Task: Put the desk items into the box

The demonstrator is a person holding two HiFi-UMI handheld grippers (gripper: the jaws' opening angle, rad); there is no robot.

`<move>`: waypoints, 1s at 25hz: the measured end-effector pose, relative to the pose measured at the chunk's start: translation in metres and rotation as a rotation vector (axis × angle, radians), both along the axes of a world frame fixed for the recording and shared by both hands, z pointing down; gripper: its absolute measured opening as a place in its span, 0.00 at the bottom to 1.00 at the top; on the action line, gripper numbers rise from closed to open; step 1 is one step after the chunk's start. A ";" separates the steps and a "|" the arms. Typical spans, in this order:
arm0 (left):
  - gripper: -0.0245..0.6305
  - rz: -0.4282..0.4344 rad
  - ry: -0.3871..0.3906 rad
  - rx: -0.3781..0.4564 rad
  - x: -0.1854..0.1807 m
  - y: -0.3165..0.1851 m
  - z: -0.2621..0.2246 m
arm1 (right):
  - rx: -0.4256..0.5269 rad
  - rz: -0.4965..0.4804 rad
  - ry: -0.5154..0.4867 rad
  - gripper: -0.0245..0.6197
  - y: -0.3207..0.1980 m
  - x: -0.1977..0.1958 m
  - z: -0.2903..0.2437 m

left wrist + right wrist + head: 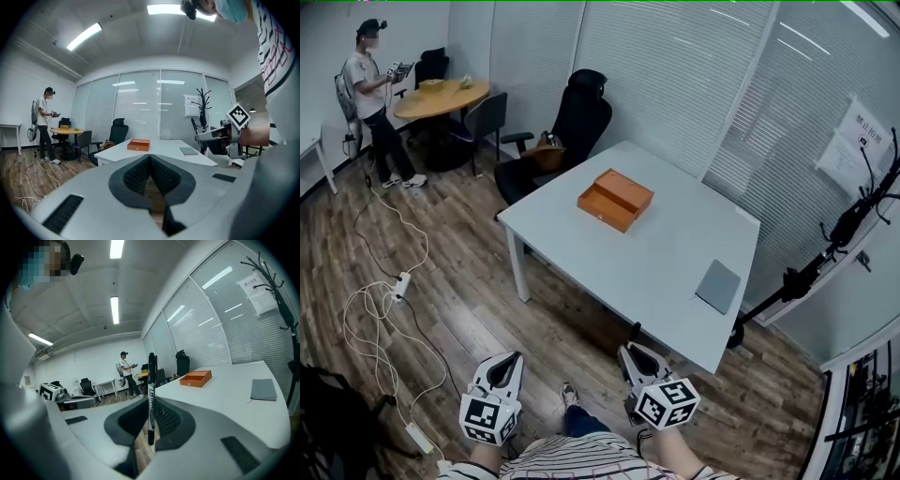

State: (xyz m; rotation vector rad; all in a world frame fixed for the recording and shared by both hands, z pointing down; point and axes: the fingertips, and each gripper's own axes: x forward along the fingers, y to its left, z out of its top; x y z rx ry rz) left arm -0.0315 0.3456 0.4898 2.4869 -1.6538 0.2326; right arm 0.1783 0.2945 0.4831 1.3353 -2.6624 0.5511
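Observation:
An open orange box [614, 200] lies on the white table [656, 253], toward its far side; it also shows as the orange box [196, 378] and the orange box [139, 145]. A grey notebook [718, 286] lies near the table's right edge. My right gripper [636, 354] is low, just off the table's near edge. It is shut on a black marker pen [151, 394] that stands upright between the jaws. My left gripper [504, 361] hangs beside it over the floor, shut [150, 160] with nothing in it.
A black office chair [581, 122] stands behind the table. Farther back left are a round wooden table [441, 97] and a standing person [370, 103]. Cables and a power strip [398, 286] lie on the wood floor. A black stand [848, 225] leans by the glass wall.

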 end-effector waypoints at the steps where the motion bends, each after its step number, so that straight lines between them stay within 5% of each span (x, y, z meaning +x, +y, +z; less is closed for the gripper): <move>1: 0.07 -0.001 -0.002 0.001 0.000 -0.011 -0.001 | -0.002 0.000 0.000 0.12 -0.011 0.000 0.001; 16: 0.07 -0.060 -0.030 0.016 -0.007 -0.182 -0.012 | 0.013 -0.083 -0.008 0.12 -0.201 -0.017 -0.003; 25: 0.07 -0.083 -0.026 0.002 -0.019 -0.241 -0.006 | 0.014 -0.128 -0.004 0.12 -0.268 -0.040 0.000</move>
